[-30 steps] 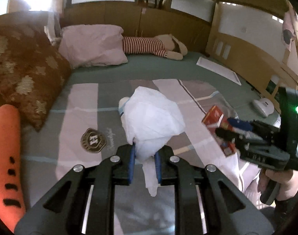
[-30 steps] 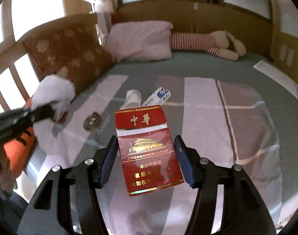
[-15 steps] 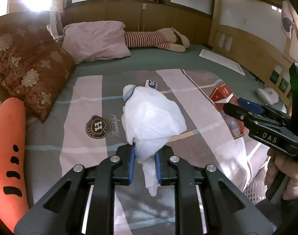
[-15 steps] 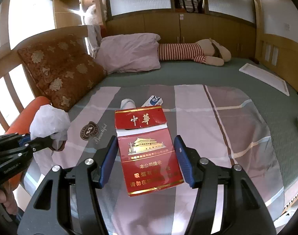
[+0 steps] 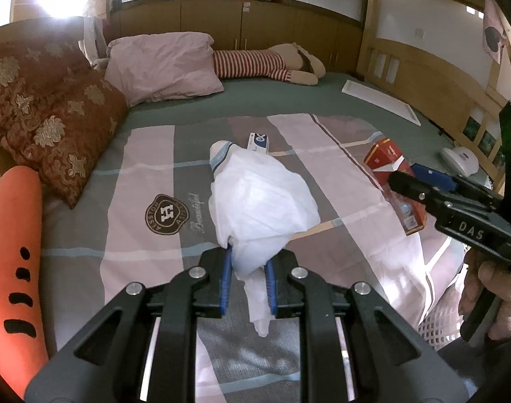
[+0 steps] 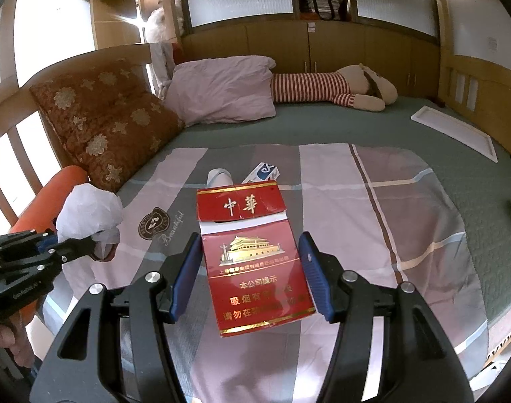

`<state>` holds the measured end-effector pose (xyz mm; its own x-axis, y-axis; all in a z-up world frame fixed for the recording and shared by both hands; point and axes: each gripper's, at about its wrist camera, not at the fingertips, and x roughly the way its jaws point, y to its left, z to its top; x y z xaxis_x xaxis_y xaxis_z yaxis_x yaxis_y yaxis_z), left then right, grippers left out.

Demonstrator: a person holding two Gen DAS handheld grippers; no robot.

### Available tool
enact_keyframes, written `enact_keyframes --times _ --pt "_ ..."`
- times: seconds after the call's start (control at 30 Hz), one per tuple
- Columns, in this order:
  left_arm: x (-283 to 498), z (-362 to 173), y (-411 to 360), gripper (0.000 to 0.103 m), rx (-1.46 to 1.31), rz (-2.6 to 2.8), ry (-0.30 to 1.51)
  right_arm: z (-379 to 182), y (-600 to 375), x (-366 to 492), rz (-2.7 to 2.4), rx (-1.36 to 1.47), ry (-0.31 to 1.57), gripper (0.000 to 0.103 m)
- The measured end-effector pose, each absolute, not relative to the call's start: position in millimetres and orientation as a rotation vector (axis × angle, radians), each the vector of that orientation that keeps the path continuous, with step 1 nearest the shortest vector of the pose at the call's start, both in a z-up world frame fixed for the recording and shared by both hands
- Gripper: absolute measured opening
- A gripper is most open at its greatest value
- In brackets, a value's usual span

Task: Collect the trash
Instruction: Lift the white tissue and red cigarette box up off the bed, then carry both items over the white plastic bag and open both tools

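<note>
Holding, left gripper (image 5: 247, 270): one crumpled white tissue (image 5: 262, 201), blue pads nearly closed and pinching its twisted lower end, lifted above the striped bedspread (image 5: 148, 154). Right gripper (image 6: 252, 268): one red cigarette pack (image 6: 255, 258), lid flap torn open, clamped by its sides between my half-spread pads. Remaining on bedspread: small white cup (image 6: 218, 176) and blue-and-white packet (image 6: 263, 172), lying just beside each other.

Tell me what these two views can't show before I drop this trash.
- Left wrist view: the paper cup is mostly hidden behind the white tissue.
- Right wrist view: the red cigarette pack covers the cup's lower part.
- Both views: the small blue-and-white box has print too small to read.
- No bin visible in either view.
</note>
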<state>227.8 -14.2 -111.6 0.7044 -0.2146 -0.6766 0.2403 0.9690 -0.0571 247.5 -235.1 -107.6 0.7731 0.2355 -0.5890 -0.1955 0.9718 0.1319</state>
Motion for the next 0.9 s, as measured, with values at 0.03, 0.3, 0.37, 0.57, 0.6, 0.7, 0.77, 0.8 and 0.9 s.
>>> enact_keyframes --times 0.03,0.3,0.37,0.57,0.6,0.7,0.77,0.8,0.9 --pt "228 -112 -15 0.017 0.036 -0.253 0.749 -106 -237 246 0.233 0.067 0.639 0.059" --pt "224 -110 -17 0.017 0.011 -0.301 0.726 -74 -311 166 0.196 0.233 0.498 0.059" --pt "220 -109 -25 0.017 0.023 -0.335 0.719 -69 -345 124 0.136 0.247 0.465 0.059" --pt "204 -100 -66 0.017 0.038 -0.470 0.722 -88 -445 6 -0.119 0.284 0.503 0.059" --pt "198 -97 -80 0.017 0.046 -0.510 0.720 -96 -455 -8 -0.154 0.291 0.521 0.059" --pt "176 -89 -132 0.017 0.089 -0.633 0.719 -125 -484 -36 -0.229 0.327 0.599 0.072" --pt "161 -86 -171 0.018 0.093 -0.737 0.757 -126 -502 -53 -0.305 0.330 0.585 0.075" --pt "150 -84 -198 0.018 0.098 -0.808 0.786 -118 -512 -64 -0.339 0.341 0.535 0.081" --pt "117 -74 -268 0.020 0.127 -0.986 0.804 -84 -533 -93 -0.393 0.422 0.356 0.087"
